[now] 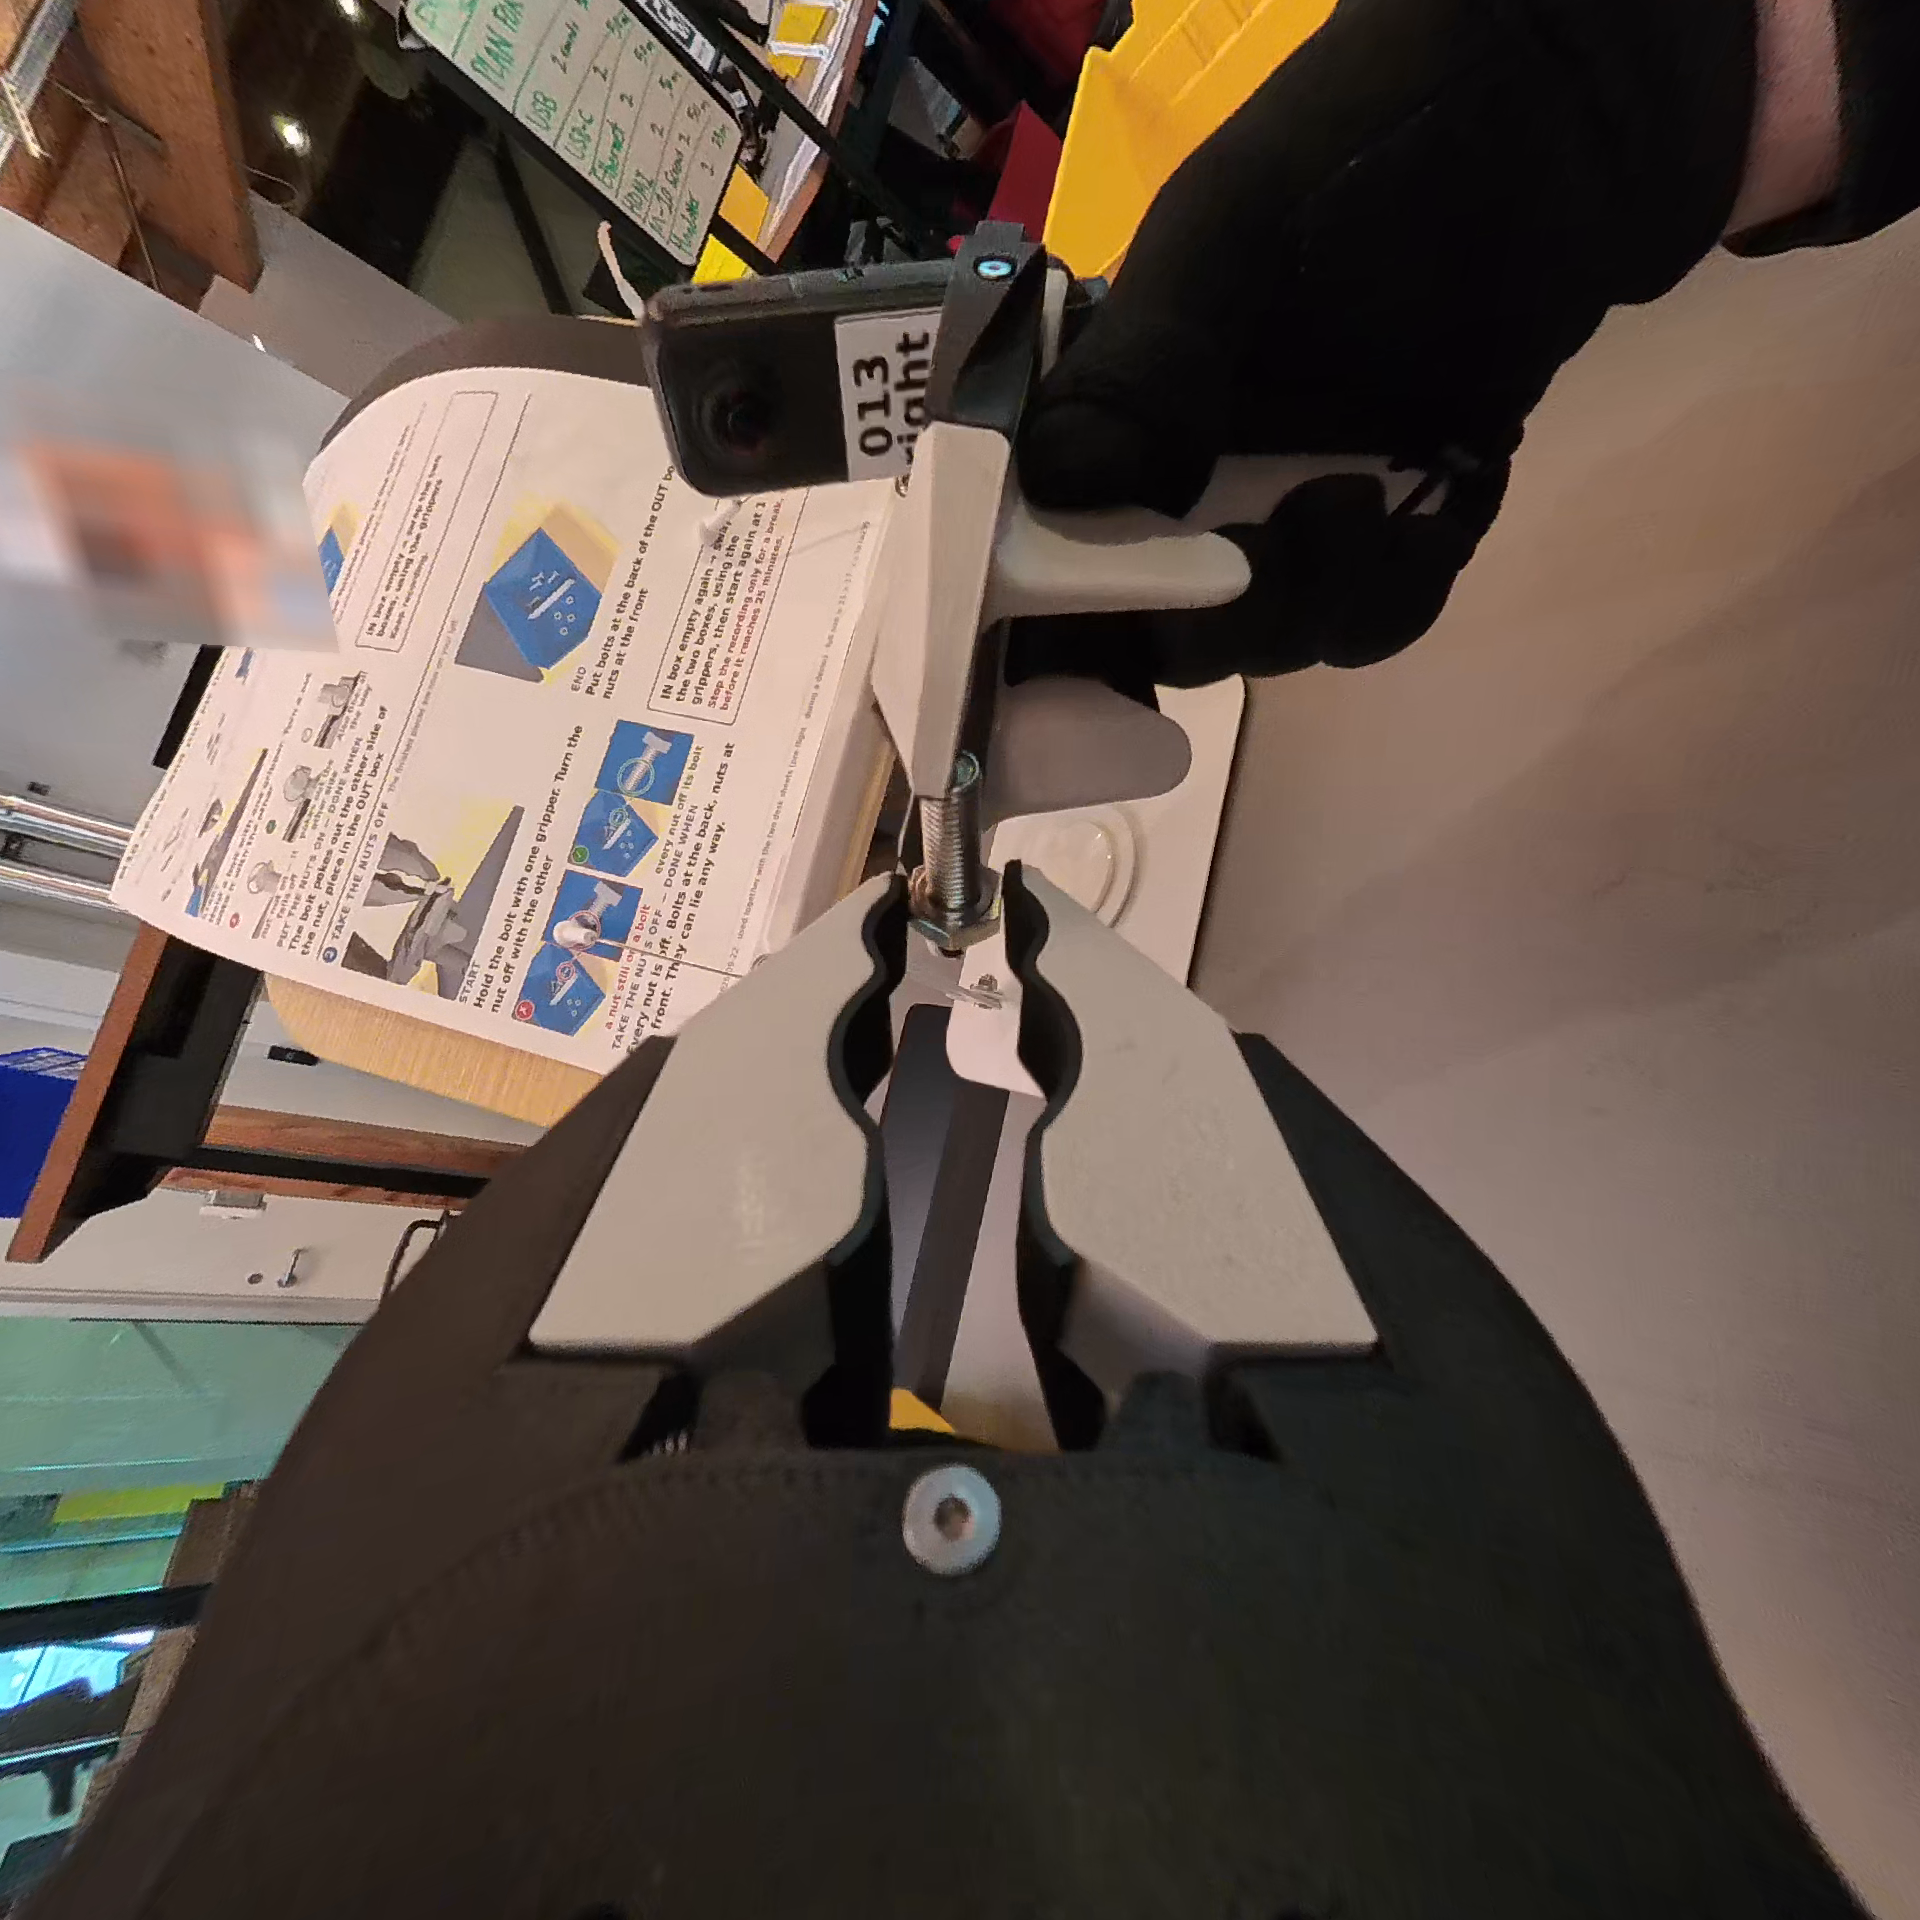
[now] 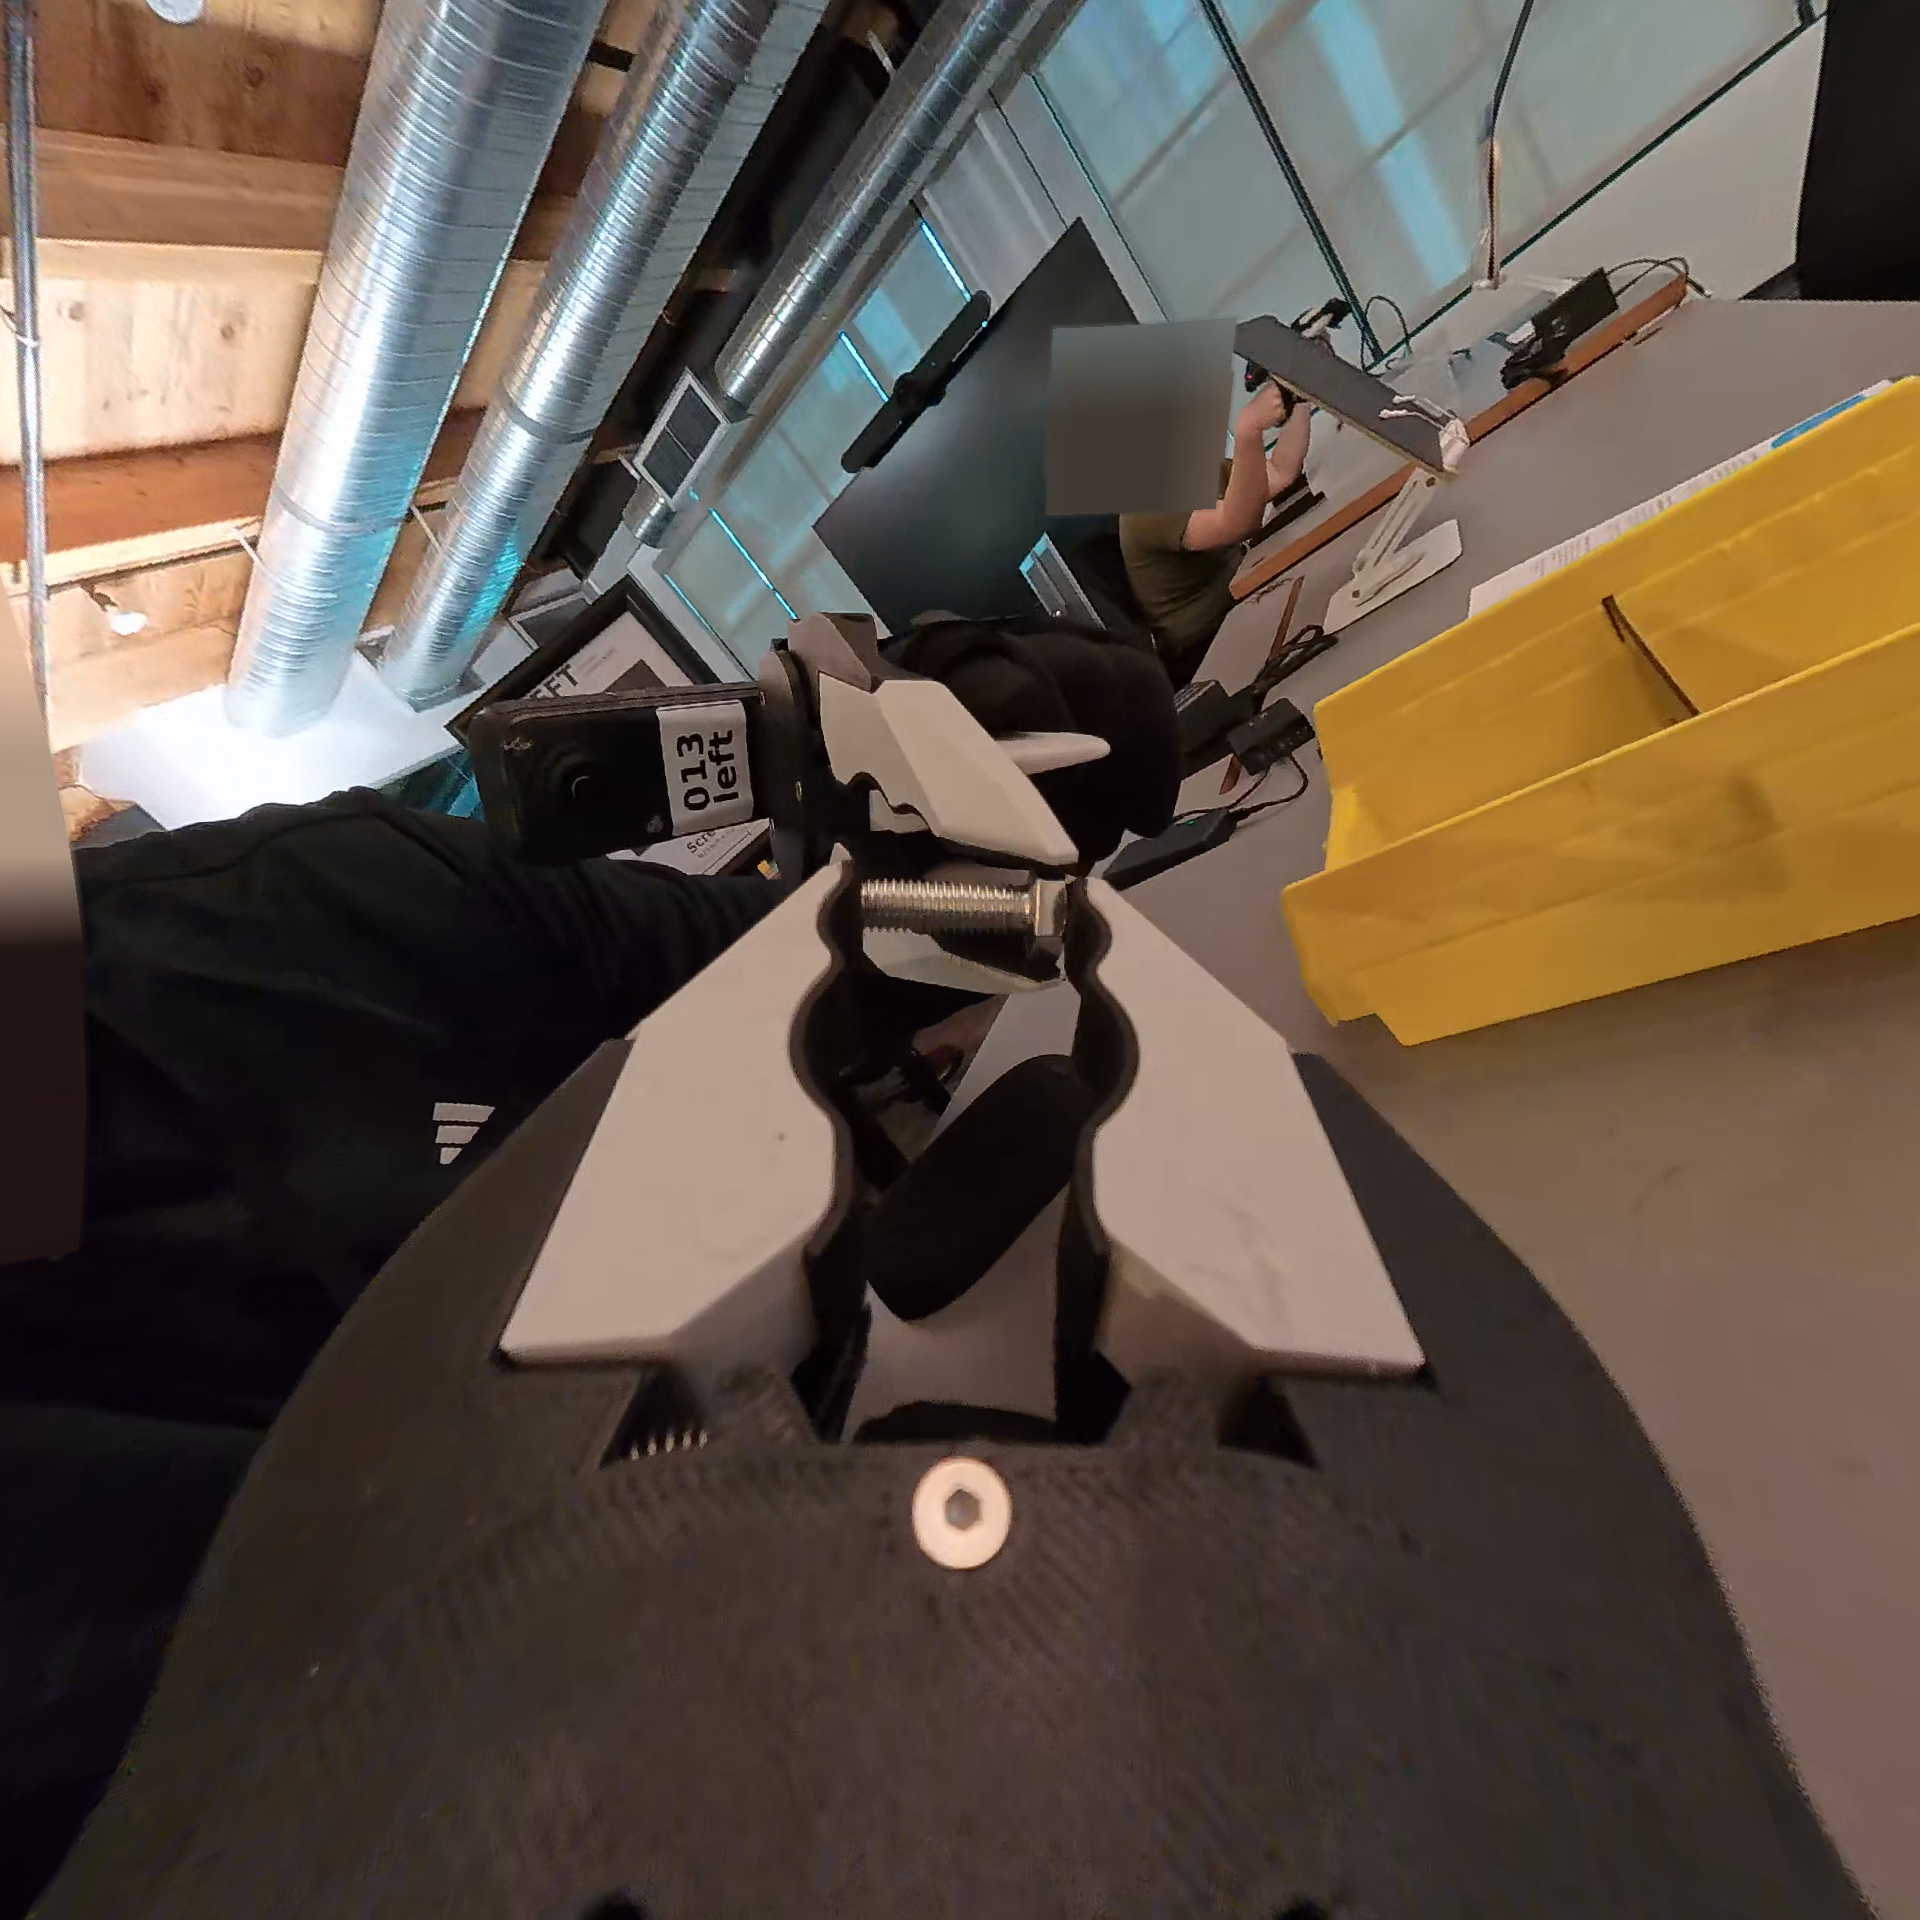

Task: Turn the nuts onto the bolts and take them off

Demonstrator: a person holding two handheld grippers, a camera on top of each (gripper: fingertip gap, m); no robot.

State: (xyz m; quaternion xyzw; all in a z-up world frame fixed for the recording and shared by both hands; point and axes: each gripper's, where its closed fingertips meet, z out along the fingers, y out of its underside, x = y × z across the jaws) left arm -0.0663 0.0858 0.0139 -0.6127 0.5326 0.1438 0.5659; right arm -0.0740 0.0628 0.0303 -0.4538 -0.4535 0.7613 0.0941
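My right gripper (image 2: 961, 914) pinches the bolt (image 2: 961, 906) by its ends, my left gripper (image 1: 951, 914) clamps the nut (image 1: 961, 920) at its tip, held above the tabletop (image 2: 1558, 1195); next, I judge, another careful turn.

Both views are bright and evenly lit, with soft, faint shadows. In the right wrist view daylight comes through windows (image 2: 1299, 135) at the upper right, and the ducts (image 2: 343, 343) at upper left carry glare streaks. The bolt (image 2: 961, 906) glints sharply. Wide-angle distortion bends straight lines toward the edges of both frames. In the left wrist view the black glove (image 1: 1403, 343) at upper right loses detail, and the left edge smears.
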